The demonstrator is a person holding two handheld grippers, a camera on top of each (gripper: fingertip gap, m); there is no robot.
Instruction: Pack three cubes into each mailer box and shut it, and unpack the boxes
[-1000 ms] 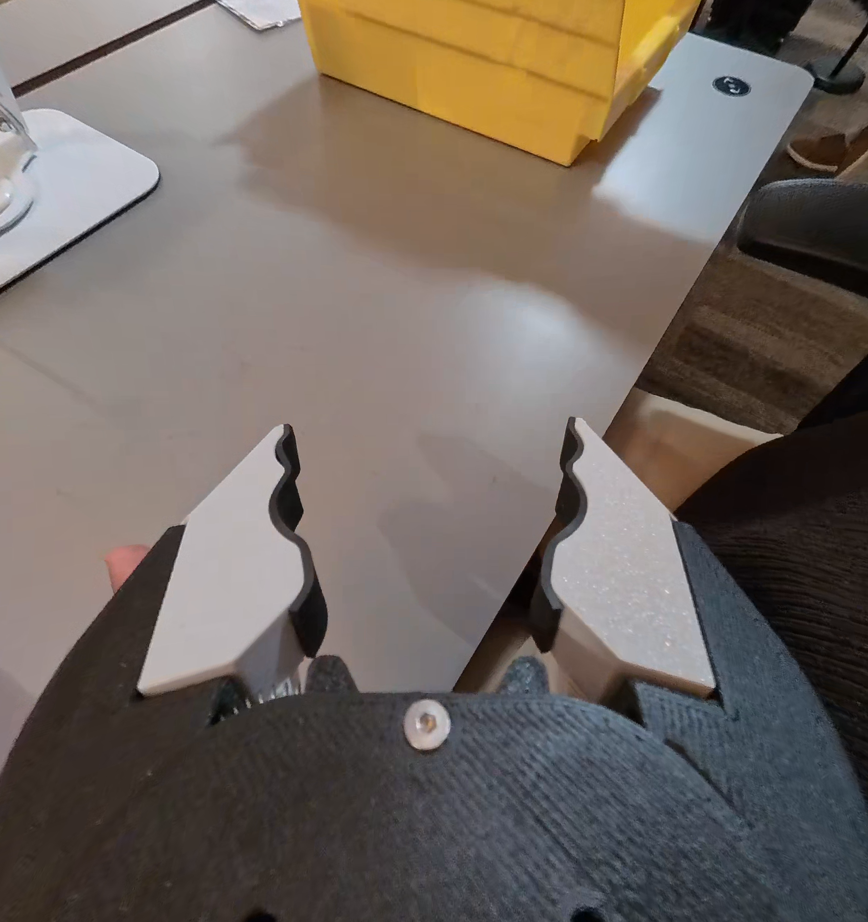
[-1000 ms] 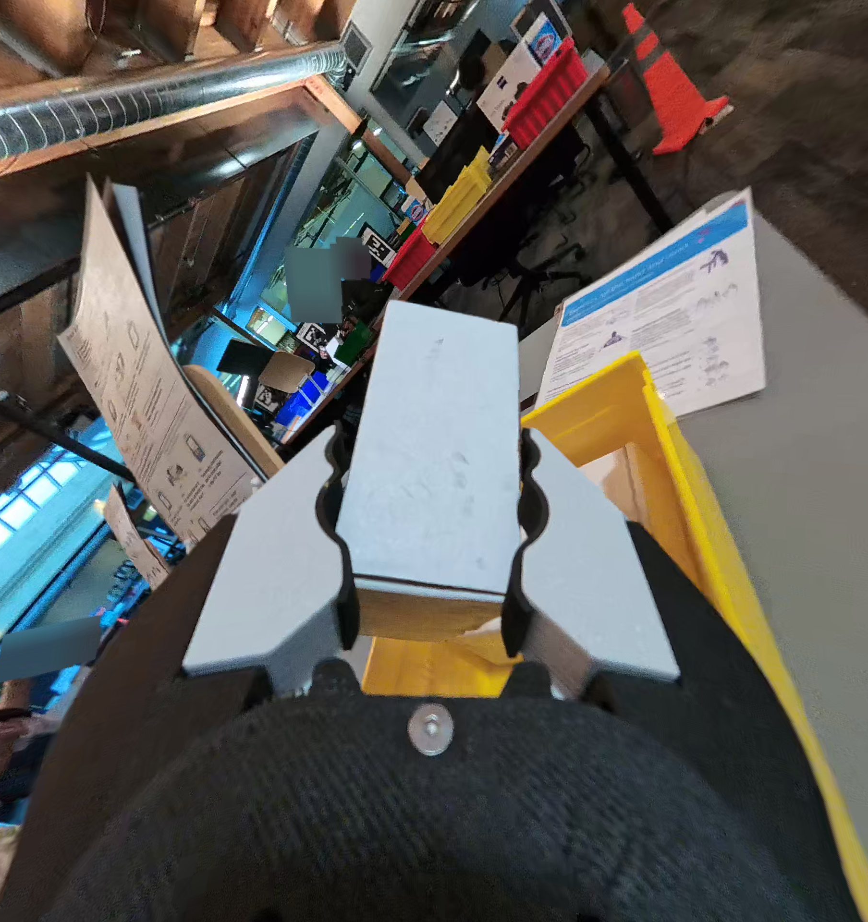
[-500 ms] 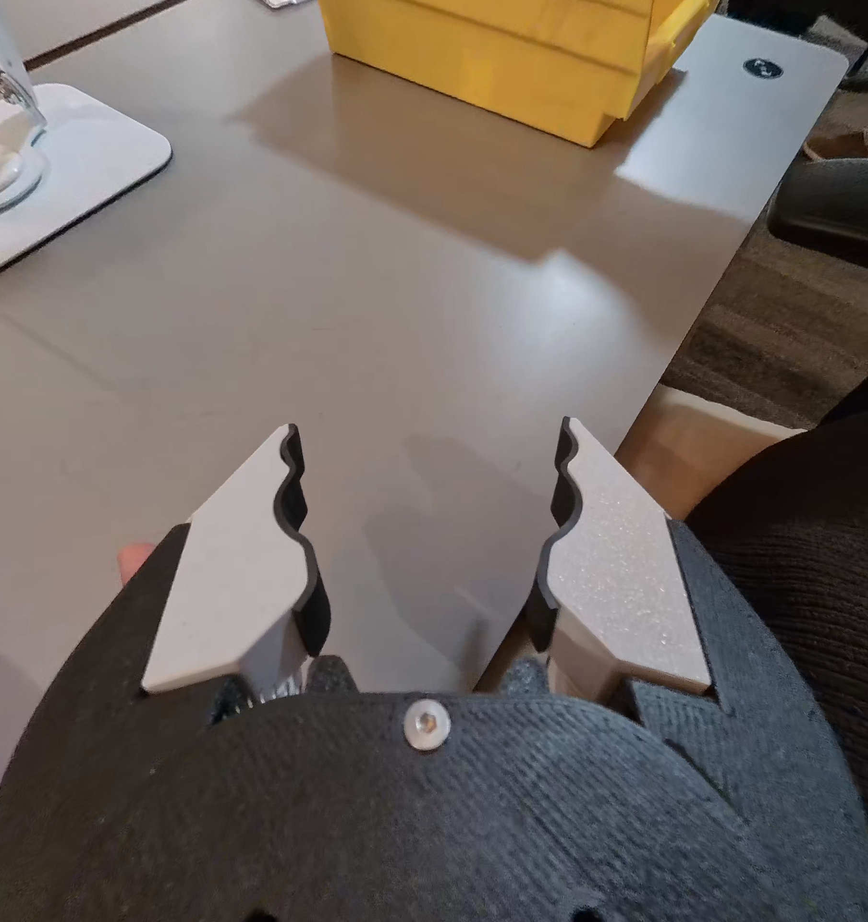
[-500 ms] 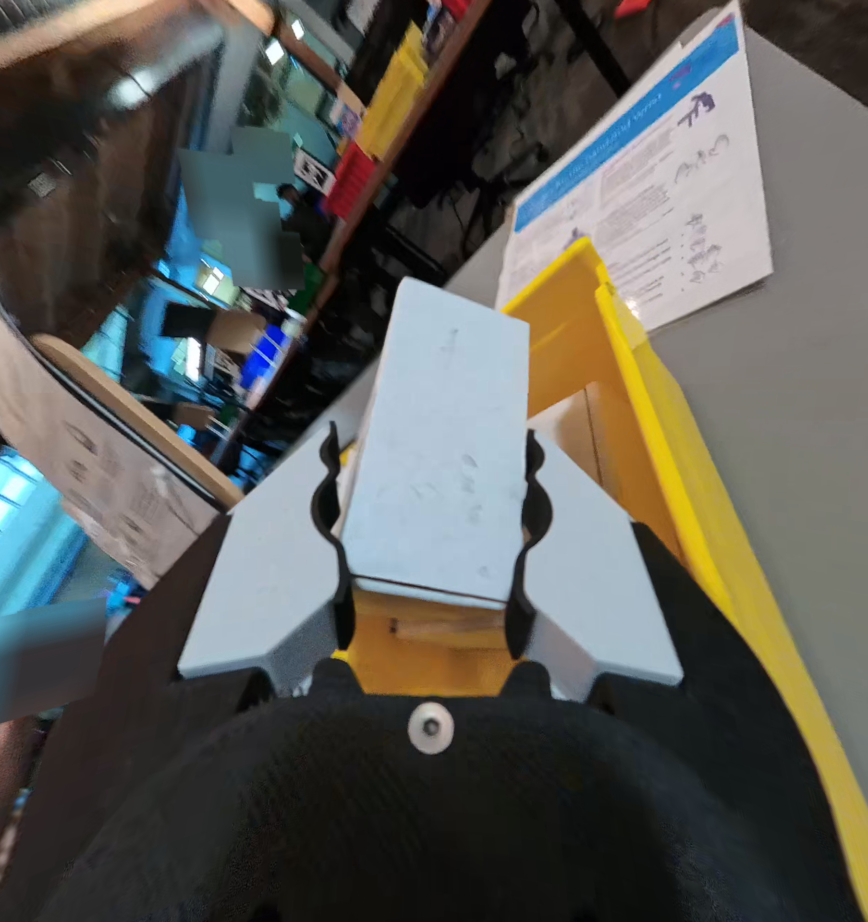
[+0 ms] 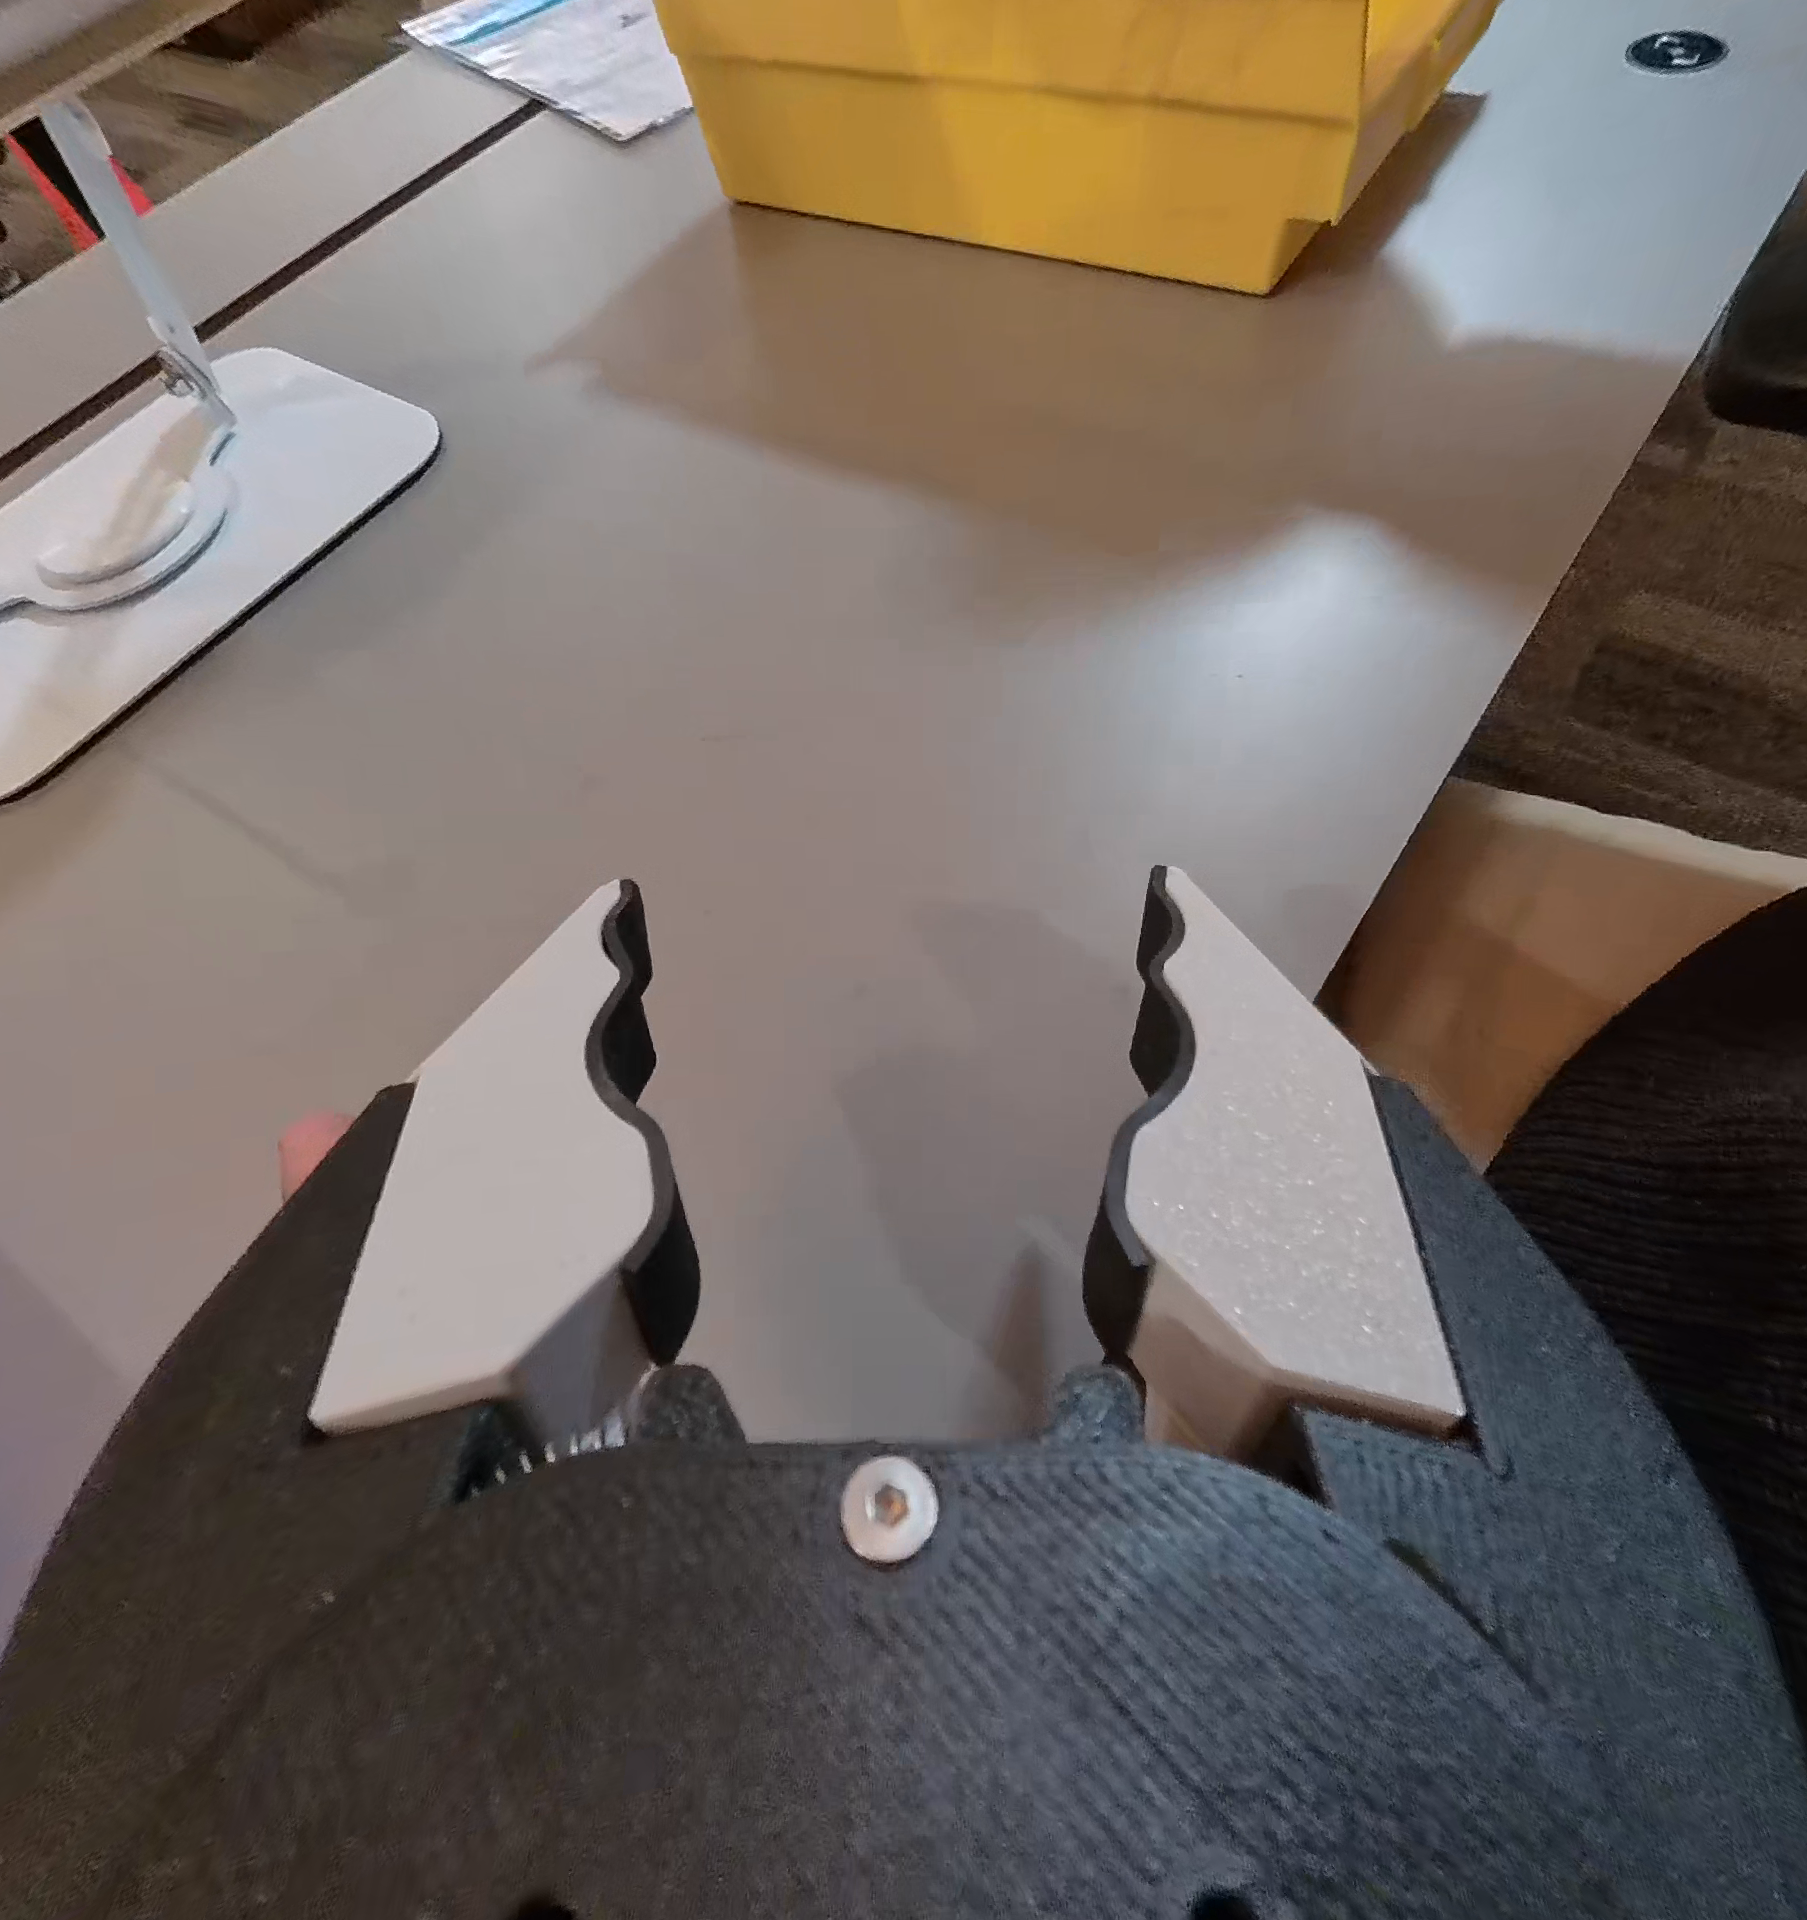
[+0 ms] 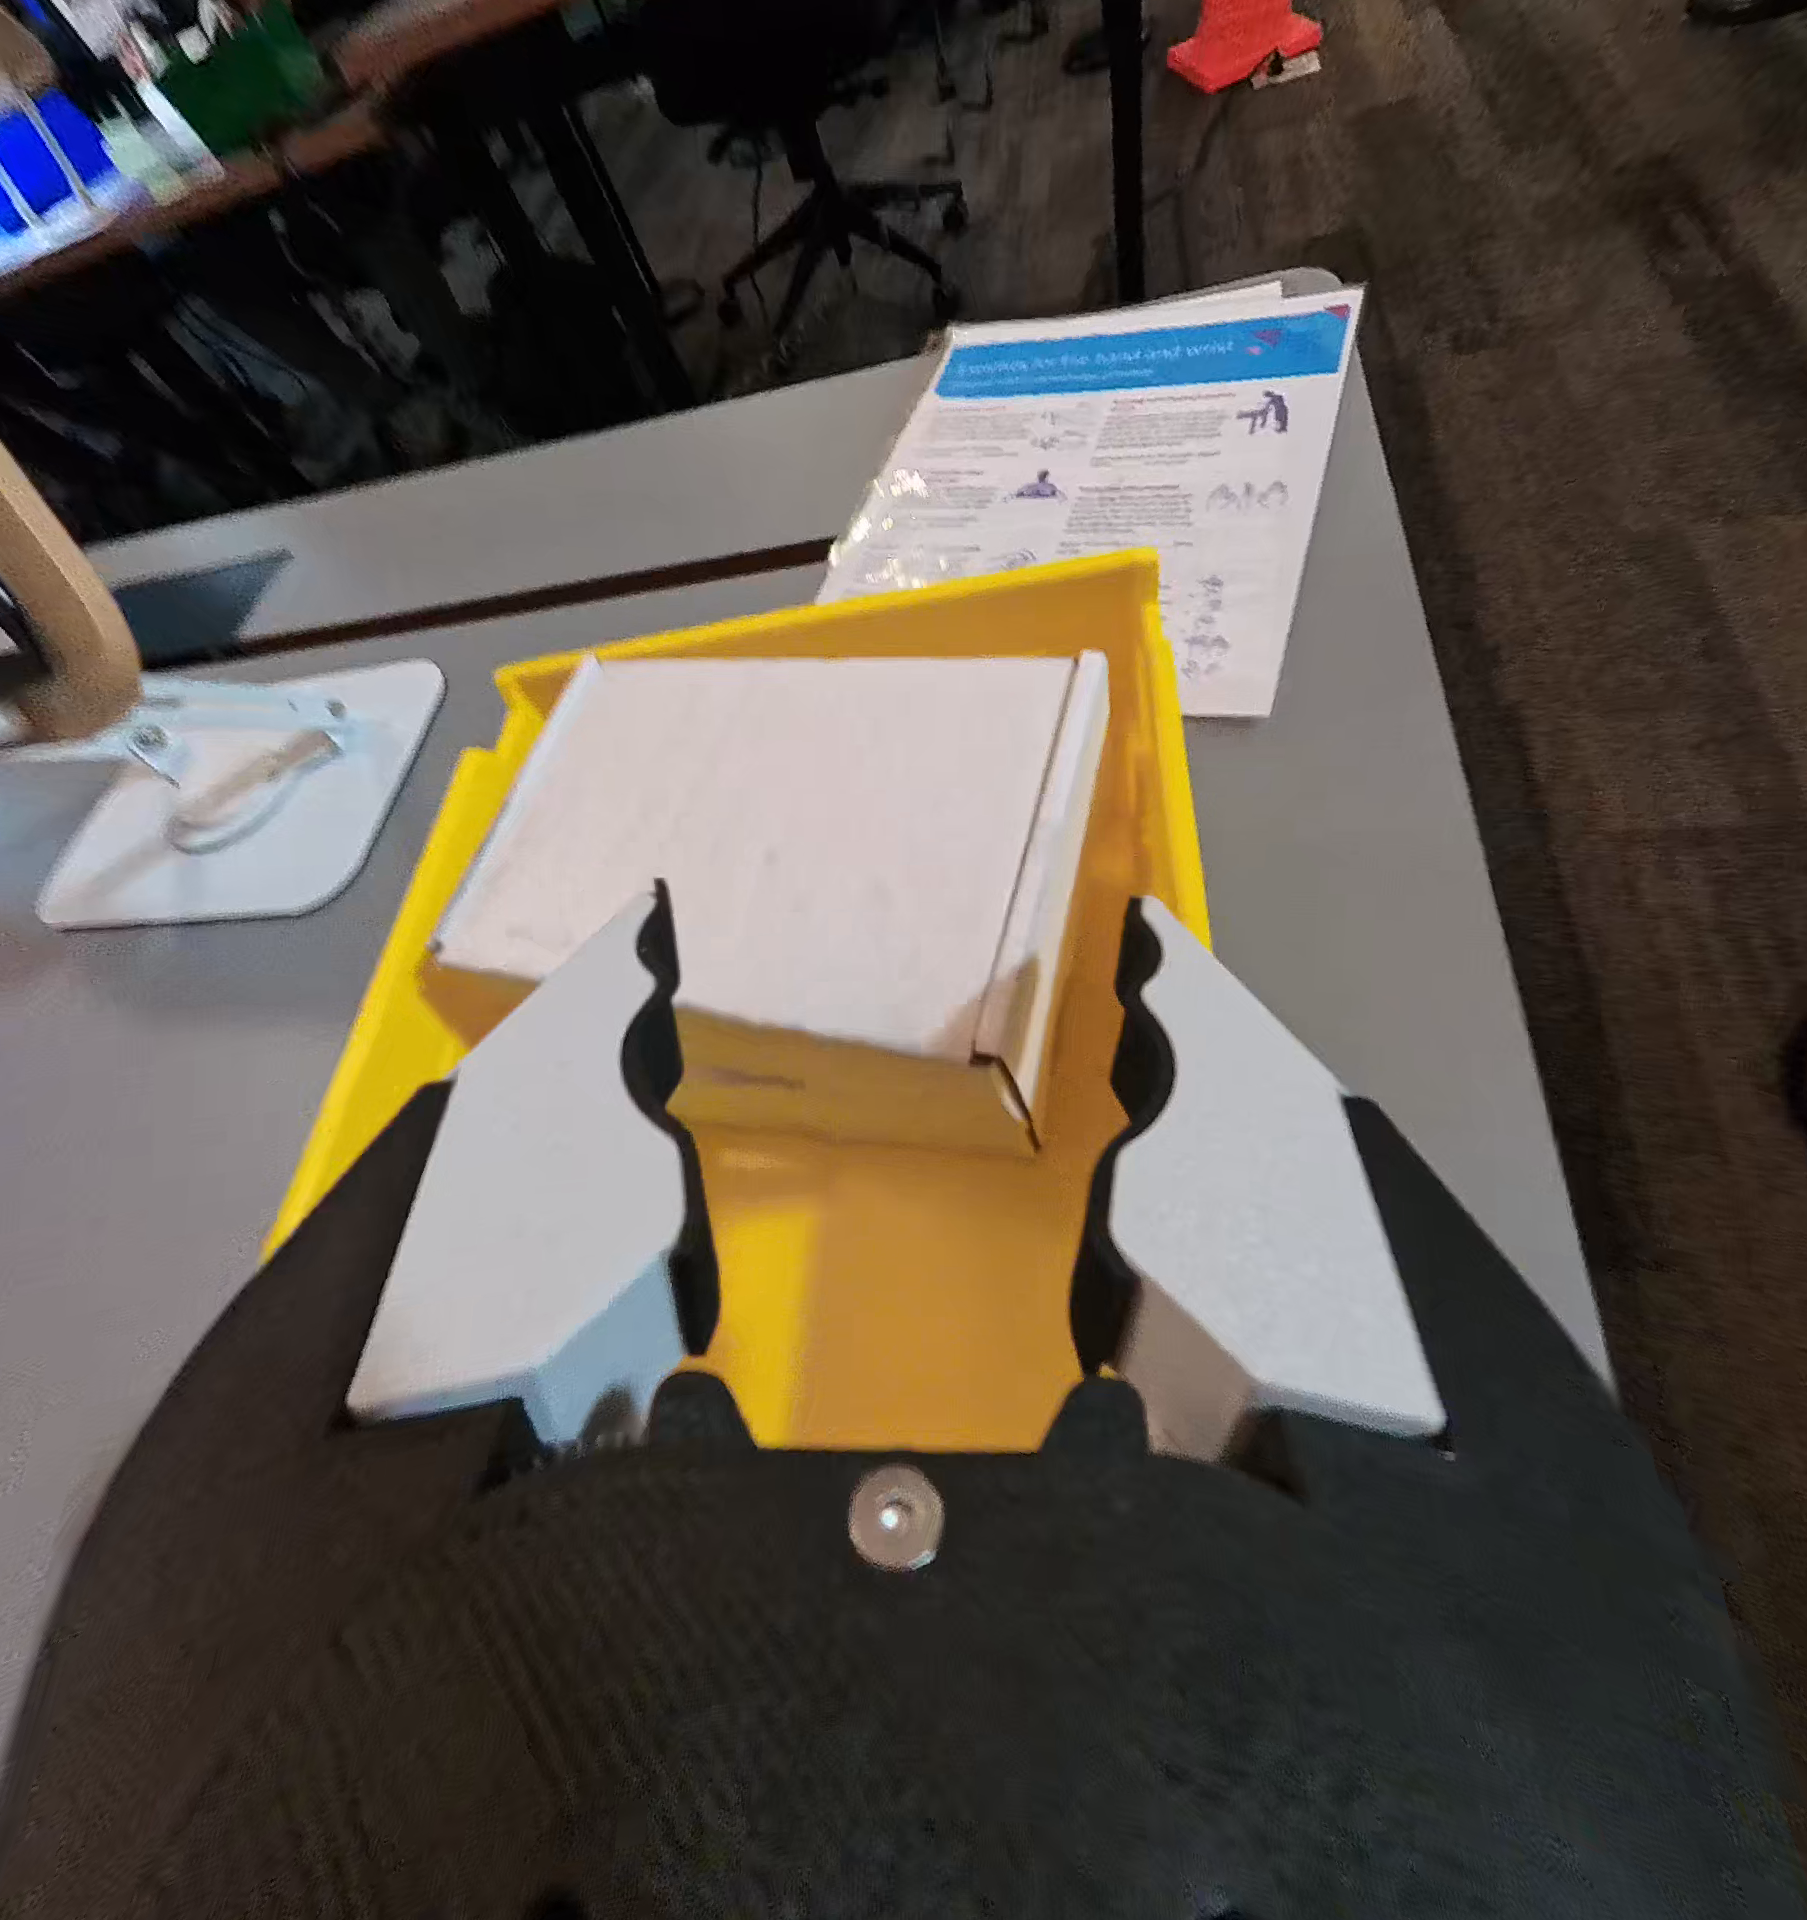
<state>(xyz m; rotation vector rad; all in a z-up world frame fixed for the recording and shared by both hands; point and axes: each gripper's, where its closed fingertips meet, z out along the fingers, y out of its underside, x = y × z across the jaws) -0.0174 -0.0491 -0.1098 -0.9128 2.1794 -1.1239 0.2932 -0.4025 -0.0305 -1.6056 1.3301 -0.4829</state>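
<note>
I see the grey table filling both views, w/ carpet floor off its right edge. Biggest thing on it is the yellow bin, open-topped, its long axis running away from my right gripper toward the far table edge. Inside the bin sits the white mailer box, lid shut, lying flat but cocked a bit: its near edge rides higher than the bin floor, and its front-flap side faces right, close to the bin's right wall. Box looks roughly square from here, so I can't call a long axis. Right gripper hangs over the bin's near end, fingers spread wide, nothing between them; left fingertip overlaps the box's near-left corner in view, can't tell if touching. Left gripper is also spread wide and empty, low over bare table near its right edge, pointing at the bin's outer wall, well apart from it. Nothing stands betw. left gripper and bin. Around: white flat stand base left of the bin, w/ a slanted arm rising off it; a printed sheet w/ blue header just beyond the bin's far-right corner, partly tucked behind it. No cubes in sight; box contents hidden.
</note>
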